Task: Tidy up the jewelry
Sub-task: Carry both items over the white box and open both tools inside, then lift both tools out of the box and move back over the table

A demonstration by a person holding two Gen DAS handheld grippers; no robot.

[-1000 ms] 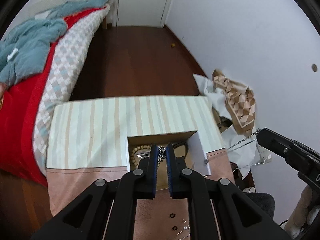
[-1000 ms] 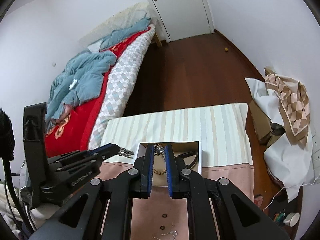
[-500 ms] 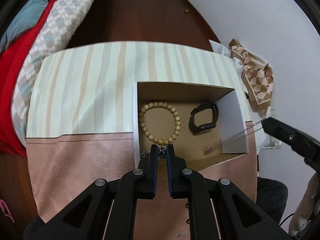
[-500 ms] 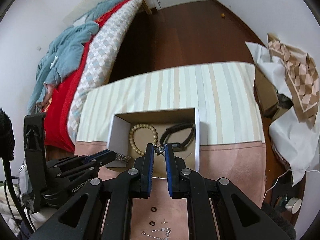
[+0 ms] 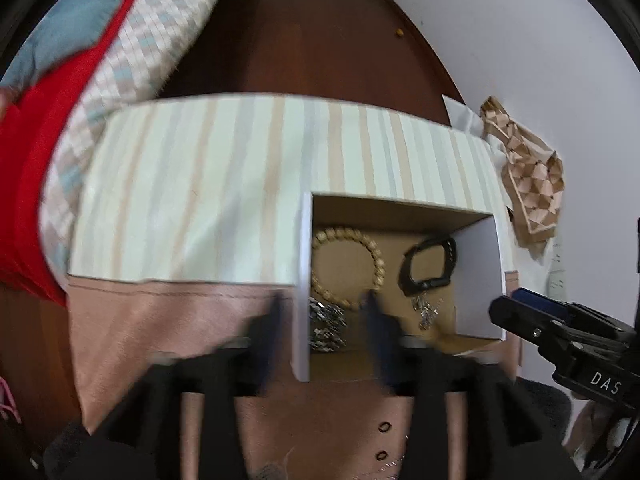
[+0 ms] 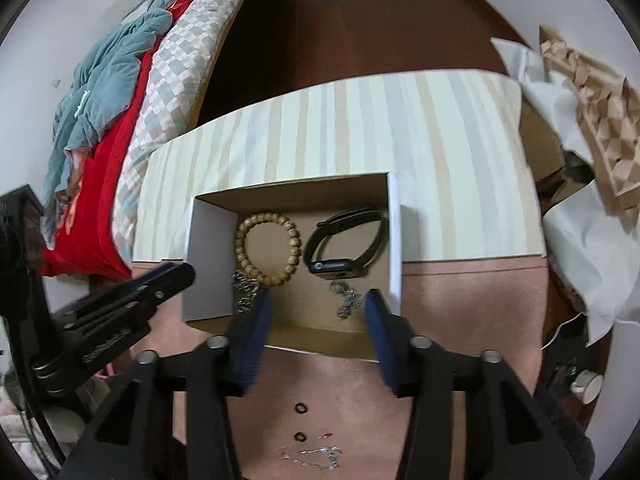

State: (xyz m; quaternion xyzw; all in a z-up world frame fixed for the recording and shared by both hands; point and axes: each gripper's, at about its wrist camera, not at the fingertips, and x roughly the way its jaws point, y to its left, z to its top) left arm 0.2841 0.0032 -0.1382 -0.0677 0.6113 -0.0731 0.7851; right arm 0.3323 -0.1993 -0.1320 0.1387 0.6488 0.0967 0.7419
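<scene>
An open white-walled cardboard box (image 6: 394,240) with a brown floor is seen on a table covered with a pale striped cloth (image 6: 360,128) and a pink suede-like cloth (image 6: 472,312). Inside the box, a wooden bead bracelet (image 6: 267,252) is laid at the left and a black smartwatch band (image 6: 343,246) at the right, apart from each other. Two silver chains are found on the box floor nearer the cameras: a left silver chain (image 6: 245,292) in the near-left corner, touching the bead bracelet's lower edge, and a right silver chain (image 6: 346,298) just below the watch band. The right gripper (image 6: 318,312) is held over the box's near edge with its blue-padded jaws opening, roughly half apart; the right silver chain is seen lying between them, not pressed by either pad. The left gripper (image 5: 320,322) is motion-blurred, its jaws opening and set astride the box's left wall; the left silver chain (image 5: 326,326) is seen resting on the floor between them, untouched by the pads. Nothing is gripped by either one. On the pink cloth nearer the cameras, two small dark rings (image 6: 300,422) and a thin silver necklace (image 6: 316,454) are left outside the box.
</scene>
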